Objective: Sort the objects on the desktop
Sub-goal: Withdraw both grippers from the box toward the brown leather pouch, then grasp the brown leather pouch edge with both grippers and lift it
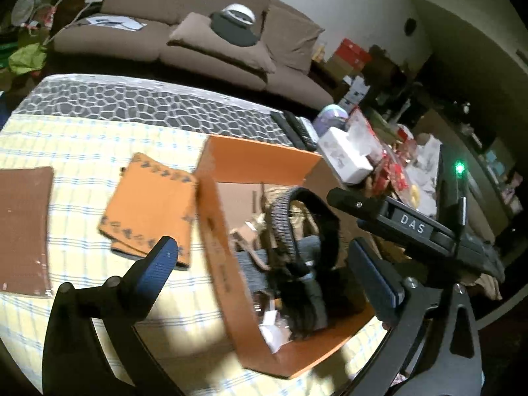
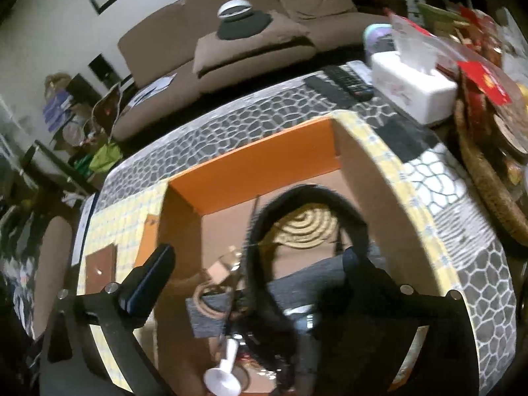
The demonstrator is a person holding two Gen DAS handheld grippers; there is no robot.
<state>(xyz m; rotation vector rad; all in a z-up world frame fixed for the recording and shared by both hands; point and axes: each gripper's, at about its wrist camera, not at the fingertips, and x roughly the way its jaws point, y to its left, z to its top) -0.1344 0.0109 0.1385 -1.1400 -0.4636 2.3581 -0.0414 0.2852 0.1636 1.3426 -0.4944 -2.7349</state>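
An open orange box [image 1: 227,165] stands on the checked tablecloth, and both wrist views look down into it. Inside it lie a black headband [image 1: 316,211] standing on edge, grey fabric, a coiled straw mat [image 2: 303,227] and a white stemmed piece [image 2: 224,373]. My left gripper [image 1: 264,254] hangs open over the box's near wall, its pads touching nothing. My right gripper [image 2: 259,262] is open above the box; the headband [image 2: 313,198] arcs between its fingers, apart from the left pad. An orange pouch [image 1: 148,211] and a brown card [image 1: 23,227] lie on the cloth left of the box.
A white tissue box [image 2: 412,89] and black remotes [image 2: 343,85] sit behind the orange box. A woven basket [image 2: 488,178] of red packets crowds the right side. The right tool's housing marked DAS [image 1: 412,227] reaches in over the box's right wall. A brown sofa [image 1: 198,33] stands beyond the table.
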